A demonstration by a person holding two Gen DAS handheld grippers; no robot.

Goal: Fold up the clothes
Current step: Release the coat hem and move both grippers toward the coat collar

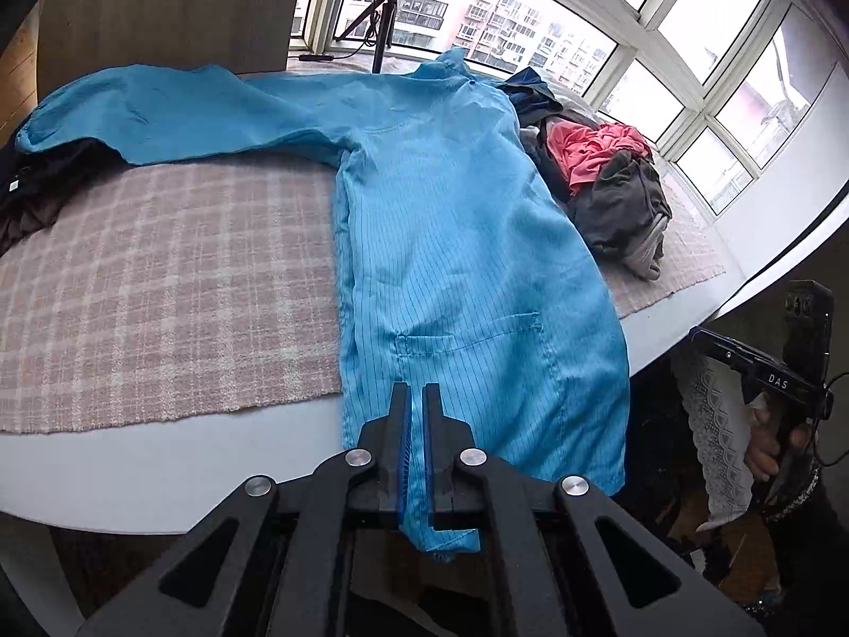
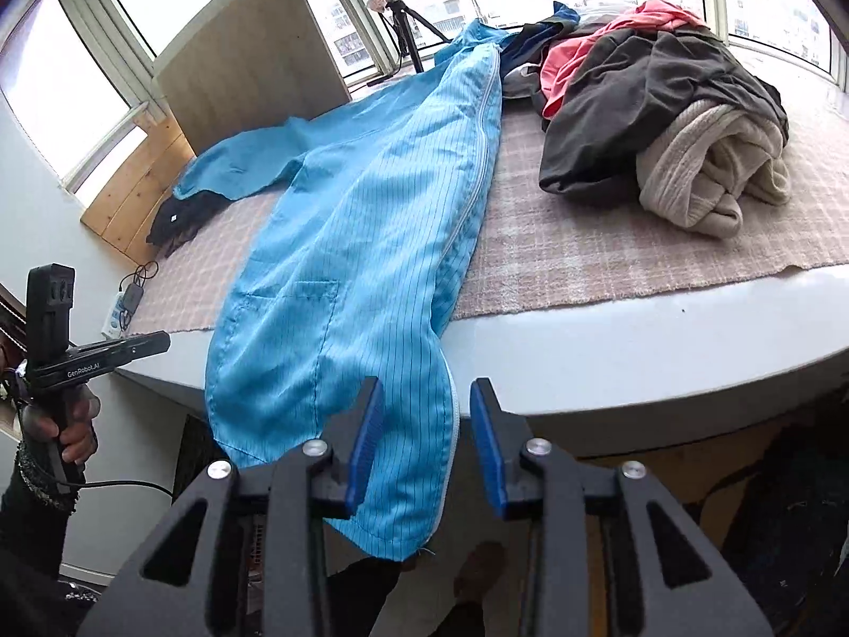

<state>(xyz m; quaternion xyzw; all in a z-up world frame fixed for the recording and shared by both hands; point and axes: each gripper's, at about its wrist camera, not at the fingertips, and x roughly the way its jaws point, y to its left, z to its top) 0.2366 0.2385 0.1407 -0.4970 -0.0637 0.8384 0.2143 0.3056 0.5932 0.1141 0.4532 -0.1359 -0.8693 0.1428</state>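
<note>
Blue coat (image 1: 451,244) looks thin, limp, likely slippery. Left claw (image 1: 416,398) pinches its hem at 6 o'clock; right claw (image 2: 427,403) wide, empty, by the zipper-edge corner (image 2: 414,541), the likely hold.

home room by a bay window (image 1: 705,53), apartment blocks (image 1: 493,16) outside, laundry pile (image 2: 663,106) on a plaid-covered platform (image 1: 159,286)

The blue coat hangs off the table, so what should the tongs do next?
Probably shut the right tongs on the blue coat hem. They stand open around its hanging zipper corner, while the left tongs already pinch the other hem corner.
</note>
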